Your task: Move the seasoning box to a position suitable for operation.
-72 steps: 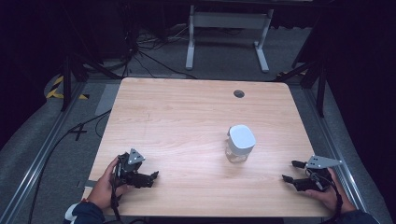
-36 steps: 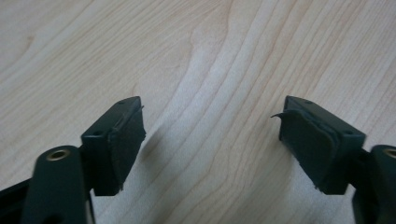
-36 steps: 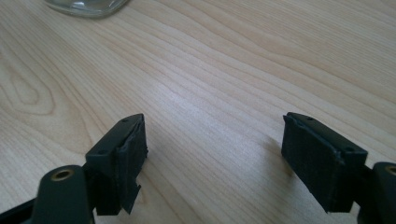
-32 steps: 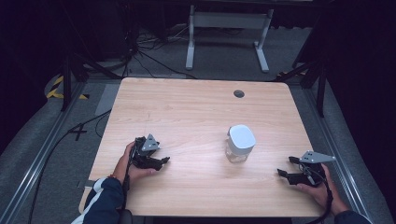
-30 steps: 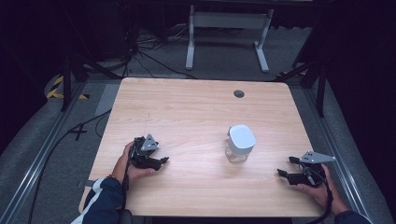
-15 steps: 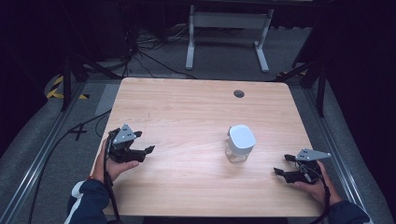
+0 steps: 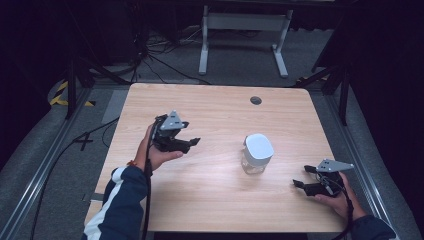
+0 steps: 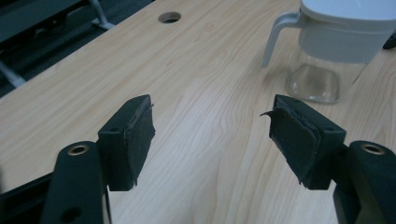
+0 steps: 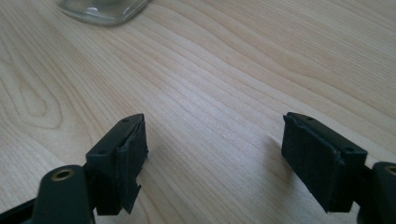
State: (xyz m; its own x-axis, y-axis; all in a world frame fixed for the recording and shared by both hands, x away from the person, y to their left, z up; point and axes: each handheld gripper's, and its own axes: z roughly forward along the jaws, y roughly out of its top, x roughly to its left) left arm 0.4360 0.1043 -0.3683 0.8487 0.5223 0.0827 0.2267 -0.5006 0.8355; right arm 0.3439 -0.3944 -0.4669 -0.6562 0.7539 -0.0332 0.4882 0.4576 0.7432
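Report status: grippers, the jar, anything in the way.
Left gripper open, raised, aimed at jar. Right gripper open, low near table's edge. Lidded glass jar upright mid-table, untouched. Nothing between grippers and jar.

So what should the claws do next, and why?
Probably move the left claw closer to the jar. Both claws are open and empty, the jar with its white lid stands untouched between them, and the left claw already points at it.
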